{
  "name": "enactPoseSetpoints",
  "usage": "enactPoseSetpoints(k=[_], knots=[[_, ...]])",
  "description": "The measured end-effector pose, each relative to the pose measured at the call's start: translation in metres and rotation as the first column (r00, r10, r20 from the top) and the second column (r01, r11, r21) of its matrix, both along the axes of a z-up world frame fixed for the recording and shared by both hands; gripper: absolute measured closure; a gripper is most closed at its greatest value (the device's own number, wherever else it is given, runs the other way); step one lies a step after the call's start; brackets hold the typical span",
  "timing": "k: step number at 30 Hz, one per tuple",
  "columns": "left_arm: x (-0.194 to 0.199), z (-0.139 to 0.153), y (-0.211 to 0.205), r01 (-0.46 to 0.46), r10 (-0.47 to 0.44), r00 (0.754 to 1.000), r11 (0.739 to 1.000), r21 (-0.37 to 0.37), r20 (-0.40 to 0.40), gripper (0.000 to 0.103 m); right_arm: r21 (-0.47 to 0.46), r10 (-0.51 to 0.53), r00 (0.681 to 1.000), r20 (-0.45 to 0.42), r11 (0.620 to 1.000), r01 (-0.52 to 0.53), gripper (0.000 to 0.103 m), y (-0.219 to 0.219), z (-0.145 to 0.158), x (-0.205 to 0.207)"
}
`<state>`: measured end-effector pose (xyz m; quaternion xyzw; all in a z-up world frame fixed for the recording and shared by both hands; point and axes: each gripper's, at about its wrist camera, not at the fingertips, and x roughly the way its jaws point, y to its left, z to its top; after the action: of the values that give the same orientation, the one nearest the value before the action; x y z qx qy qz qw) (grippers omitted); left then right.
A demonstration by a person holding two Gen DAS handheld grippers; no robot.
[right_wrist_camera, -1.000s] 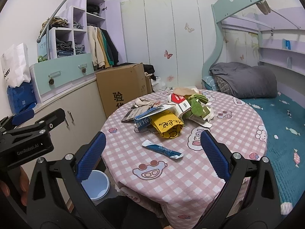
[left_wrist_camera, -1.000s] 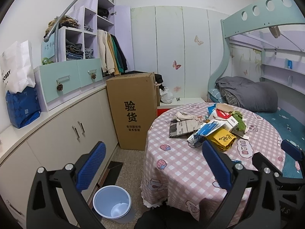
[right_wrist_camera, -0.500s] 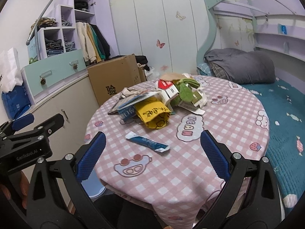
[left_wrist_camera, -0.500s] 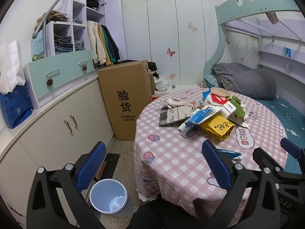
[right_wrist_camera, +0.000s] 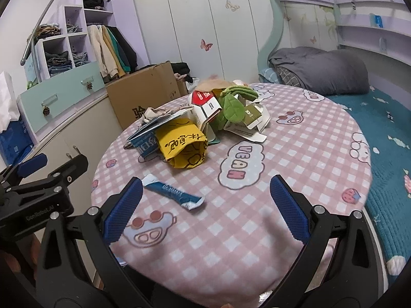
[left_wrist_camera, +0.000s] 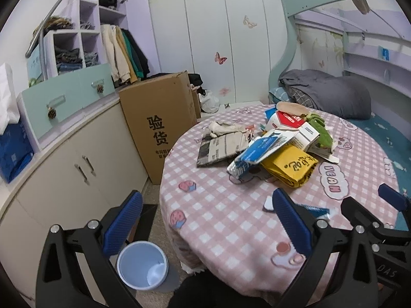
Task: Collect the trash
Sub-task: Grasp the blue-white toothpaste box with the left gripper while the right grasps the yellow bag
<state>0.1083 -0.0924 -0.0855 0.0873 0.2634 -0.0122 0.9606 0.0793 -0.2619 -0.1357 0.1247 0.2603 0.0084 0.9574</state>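
Your right tool (right_wrist_camera: 205, 202) is spread; the flat blue foil sachet (right_wrist_camera: 172, 191) just ahead looks light, probably slippery: pinch mid-length.

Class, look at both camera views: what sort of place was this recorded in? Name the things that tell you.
Most likely a child's bedroom in a home. A bunk bed with a grey quilt stands beside the round table, clothes hang in an open wardrobe, and butterfly stickers decorate the wall.

Both wrist views look down from the near edge across the round table (left_wrist_camera: 218, 220), sharing its trash pile (right_wrist_camera: 195, 128).
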Motion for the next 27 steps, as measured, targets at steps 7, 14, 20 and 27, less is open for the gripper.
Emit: enactPoseSetpoints(k=[7,14,20,27], knots=[[0.043,-0.017,-0.018,0.103,-0.1,0.994,0.991,0.085,-0.04,0.004,0.037,-0.005,0.998,-0.064,0.999,0.007,0.006,-0.011,-0.009,0.038],[0.077,-0.023,-0.034,0.209,-0.205,0.978,0.97,0.126,-0.044,0.02,0.109,0.026,0.994,-0.11,0.994,-0.014,0.006,-0.019,-0.014,0.069],[0.091,-0.031,-0.053,0.329,-0.325,0.944,0.929,0.168,-0.05,0.078,0.133,0.05,0.99,-0.135,0.991,-0.032,0.006,-0.019,-0.015,0.087],[0.08,-0.019,-0.037,0.329,-0.333,0.942,0.94,0.092,0.035,0.098,0.156,0.073,0.984,-0.164,0.987,-0.047,0.006,-0.018,-0.017,0.101]])
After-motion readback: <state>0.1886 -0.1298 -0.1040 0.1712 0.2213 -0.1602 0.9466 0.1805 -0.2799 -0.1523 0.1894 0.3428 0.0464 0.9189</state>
